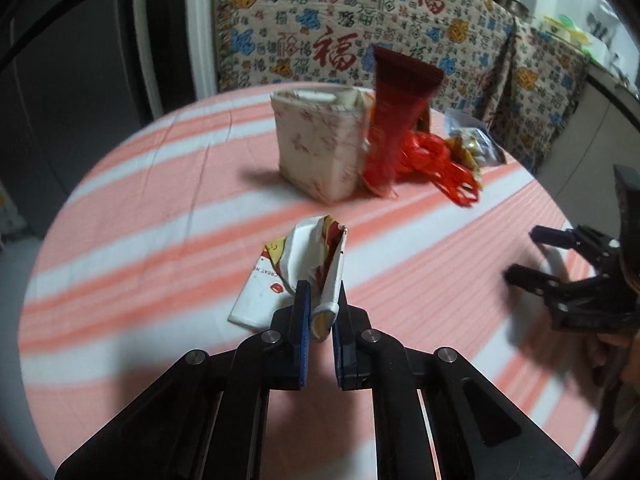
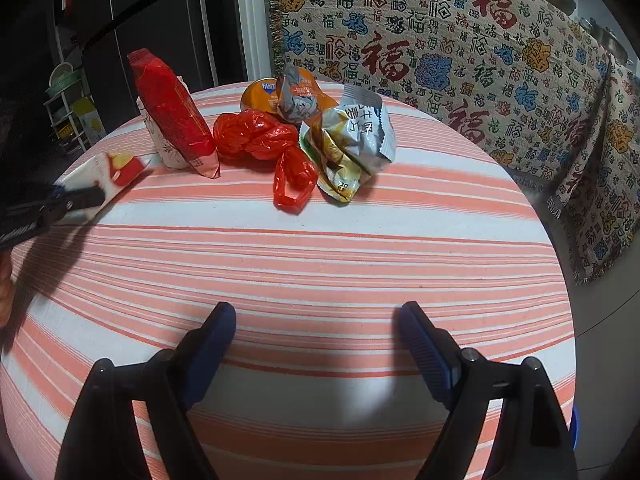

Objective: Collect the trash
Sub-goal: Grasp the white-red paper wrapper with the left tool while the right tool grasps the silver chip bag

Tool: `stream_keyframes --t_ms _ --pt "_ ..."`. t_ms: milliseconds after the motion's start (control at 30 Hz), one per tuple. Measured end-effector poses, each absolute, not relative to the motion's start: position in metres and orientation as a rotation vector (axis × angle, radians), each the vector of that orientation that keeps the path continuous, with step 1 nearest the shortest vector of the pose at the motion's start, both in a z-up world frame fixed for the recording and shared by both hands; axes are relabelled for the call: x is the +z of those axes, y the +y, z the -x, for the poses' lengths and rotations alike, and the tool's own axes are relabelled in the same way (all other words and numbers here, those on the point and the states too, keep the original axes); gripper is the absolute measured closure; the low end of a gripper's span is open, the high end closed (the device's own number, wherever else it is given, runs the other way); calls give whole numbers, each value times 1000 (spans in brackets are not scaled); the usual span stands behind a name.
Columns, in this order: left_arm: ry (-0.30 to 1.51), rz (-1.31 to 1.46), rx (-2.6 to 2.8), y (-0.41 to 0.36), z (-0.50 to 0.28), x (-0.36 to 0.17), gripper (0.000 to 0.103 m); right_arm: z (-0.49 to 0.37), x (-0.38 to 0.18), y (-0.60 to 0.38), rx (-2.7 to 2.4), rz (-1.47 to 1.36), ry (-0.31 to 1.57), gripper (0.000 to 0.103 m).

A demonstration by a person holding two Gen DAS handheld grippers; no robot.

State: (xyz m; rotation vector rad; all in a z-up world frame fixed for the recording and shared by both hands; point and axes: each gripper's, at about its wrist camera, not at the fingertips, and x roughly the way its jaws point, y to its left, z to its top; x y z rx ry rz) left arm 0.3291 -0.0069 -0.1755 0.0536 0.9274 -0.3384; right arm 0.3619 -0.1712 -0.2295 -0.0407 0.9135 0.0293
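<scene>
My left gripper (image 1: 321,294) is shut on a crumpled white and red wrapper (image 1: 308,256), held just above the striped tablecloth; it also shows in the right wrist view (image 2: 108,170). A white patterned bag (image 1: 320,144) stands mid-table holding trash. A red packet (image 1: 396,108) leans on it. A red plastic bag (image 2: 264,136), a silver crumpled snack wrapper (image 2: 352,140) and an orange Fanta wrapper (image 2: 296,98) lie beside it. My right gripper (image 2: 316,324) is open and empty over the near table edge, also seen at the right in the left wrist view (image 1: 532,252).
The round table (image 2: 320,248) has an orange and white striped cloth. A patterned blanket (image 2: 460,48) covers furniture behind it. A dark fridge (image 2: 140,20) and a small rack (image 2: 68,108) stand at the far left.
</scene>
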Motion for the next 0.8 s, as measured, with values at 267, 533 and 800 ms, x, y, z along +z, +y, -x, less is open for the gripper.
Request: stream_keyframes --t_ms 267,533,800 --pt "937 -66 -313 -35 -283 -182 63 -358 -223 -201 56 -107 866 18" --pt "900 -66 -301 -32 -278 -179 47 -395 -186 -225 51 -69 800 18" --pt "892 -61 -308 -24 -265 -173 47 -454 -196 -228 115 -146 858 85"
